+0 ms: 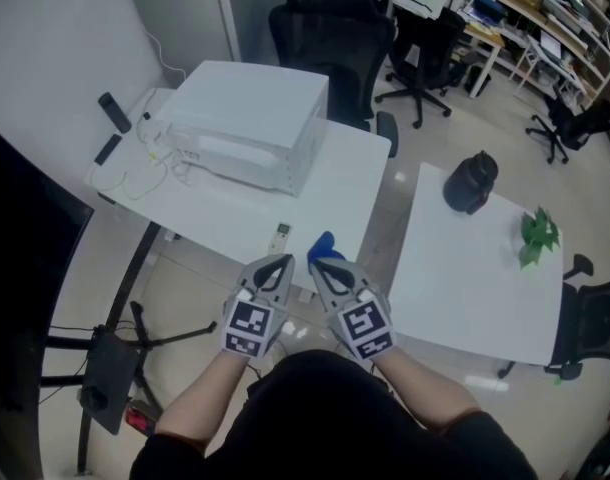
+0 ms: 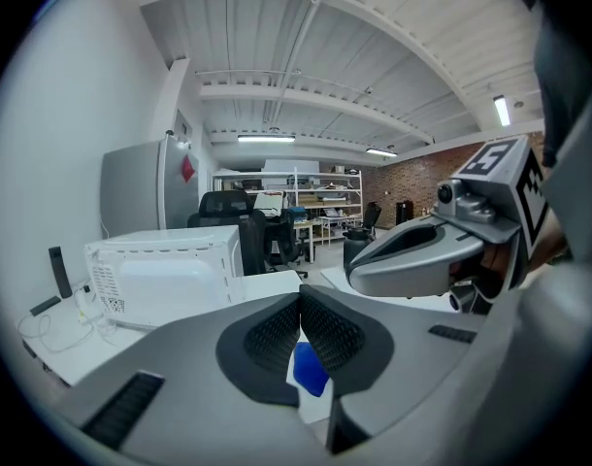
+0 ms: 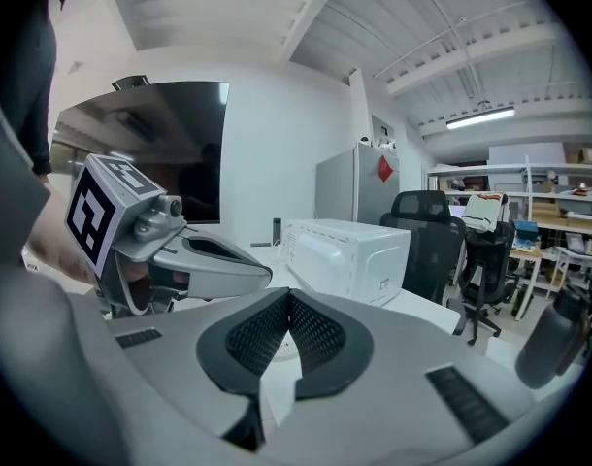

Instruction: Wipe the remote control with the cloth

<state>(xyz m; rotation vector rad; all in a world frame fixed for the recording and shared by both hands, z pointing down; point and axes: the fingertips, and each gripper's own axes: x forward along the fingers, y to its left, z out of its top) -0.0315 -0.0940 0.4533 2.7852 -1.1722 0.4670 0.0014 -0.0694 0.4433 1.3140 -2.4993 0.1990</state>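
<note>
The white remote control (image 1: 280,236) lies near the front edge of the white table (image 1: 235,223). A blue cloth (image 1: 325,245) sits just right of it at the same edge. Both grippers hover side by side in front of and above these two. My left gripper (image 1: 282,261) is shut with nothing in it, its tips just below the remote. My right gripper (image 1: 316,266) is also shut and empty, and partly covers the cloth. In the left gripper view the shut jaws (image 2: 299,299) show a piece of blue cloth (image 2: 309,370) beyond them. The right gripper view shows shut jaws (image 3: 289,299) over the tabletop.
A white microwave (image 1: 250,123) with cables stands at the back of the table, and two dark handsets (image 1: 113,113) lie at its far left. A second white table (image 1: 465,288) on the right holds a black jug (image 1: 471,181) and a green plant (image 1: 538,233). Office chairs (image 1: 330,28) stand behind.
</note>
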